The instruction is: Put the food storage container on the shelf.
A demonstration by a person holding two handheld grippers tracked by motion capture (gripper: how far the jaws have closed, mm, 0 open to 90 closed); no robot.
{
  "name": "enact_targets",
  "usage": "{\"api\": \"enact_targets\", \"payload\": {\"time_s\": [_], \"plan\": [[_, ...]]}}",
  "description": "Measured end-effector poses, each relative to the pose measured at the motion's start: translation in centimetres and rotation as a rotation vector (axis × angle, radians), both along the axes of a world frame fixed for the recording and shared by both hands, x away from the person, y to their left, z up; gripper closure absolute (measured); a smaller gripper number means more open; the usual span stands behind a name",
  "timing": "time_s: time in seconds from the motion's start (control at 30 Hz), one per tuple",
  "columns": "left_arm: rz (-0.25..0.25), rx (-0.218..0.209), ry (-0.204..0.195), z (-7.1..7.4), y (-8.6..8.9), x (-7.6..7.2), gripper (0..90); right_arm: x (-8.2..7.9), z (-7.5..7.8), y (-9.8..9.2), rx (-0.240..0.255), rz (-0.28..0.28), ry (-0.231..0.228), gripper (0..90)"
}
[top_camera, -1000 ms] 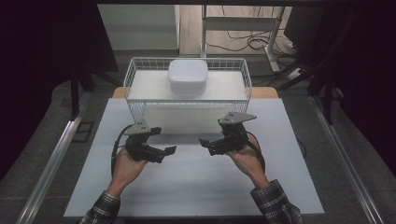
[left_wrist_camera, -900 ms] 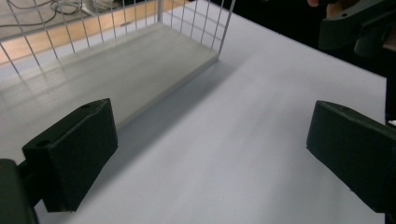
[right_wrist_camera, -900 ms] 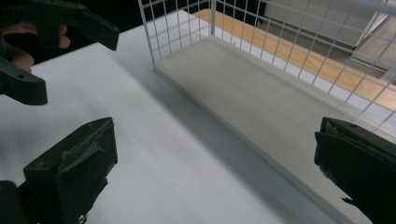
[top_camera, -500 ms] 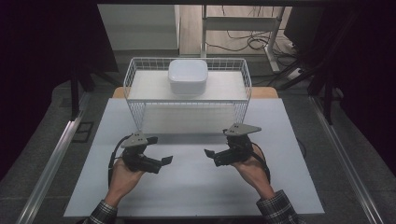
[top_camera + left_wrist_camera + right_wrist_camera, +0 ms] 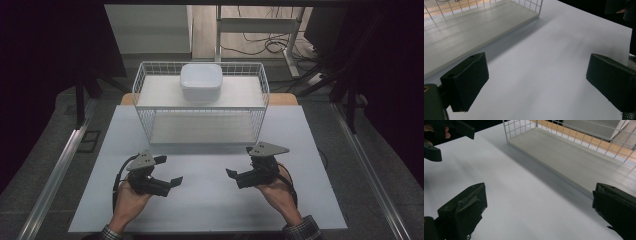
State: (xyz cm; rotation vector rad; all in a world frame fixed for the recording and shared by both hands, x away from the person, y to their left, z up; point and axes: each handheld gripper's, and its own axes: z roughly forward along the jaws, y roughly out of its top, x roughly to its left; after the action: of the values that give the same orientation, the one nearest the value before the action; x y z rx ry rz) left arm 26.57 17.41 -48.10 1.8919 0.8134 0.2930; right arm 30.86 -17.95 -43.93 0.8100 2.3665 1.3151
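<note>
A white wire rack (image 5: 200, 107) stands at the back of the white table top (image 5: 205, 200), with a white square bowl (image 5: 201, 81) on its upper shelf. My left gripper (image 5: 169, 171) hovers open at the front left, jaws pointing right, nothing between them. My right gripper (image 5: 240, 167) hovers open at the front right, jaws pointing left, also empty. In the left gripper view the rack's lower shelf (image 5: 471, 27) lies at upper left. In the right gripper view the lower shelf (image 5: 584, 162) lies at upper right, and my left gripper (image 5: 447, 138) shows far off at top left.
Bare white table surface (image 5: 205, 175) spreads between the two grippers and in front of the rack. Metal rails (image 5: 55, 170) run along both sides of the table. Cables and a desk frame (image 5: 260, 30) lie on the floor beyond the rack.
Both grippers have drawn back from the rack toward the table's front edge and moved a little apart. Both stayed open and empty. The bowl and rack have not moved.
</note>
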Motion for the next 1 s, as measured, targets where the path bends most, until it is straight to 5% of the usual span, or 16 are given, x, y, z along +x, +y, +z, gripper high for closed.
{"api": "enact_targets", "payload": {"time_s": [1.0], "plan": [[0.073,0.044,0.063,-3.5,2.8,-4.2,5.1,-3.3,-3.9,-4.1,-0.058,-0.07,0.042,0.0]]}}
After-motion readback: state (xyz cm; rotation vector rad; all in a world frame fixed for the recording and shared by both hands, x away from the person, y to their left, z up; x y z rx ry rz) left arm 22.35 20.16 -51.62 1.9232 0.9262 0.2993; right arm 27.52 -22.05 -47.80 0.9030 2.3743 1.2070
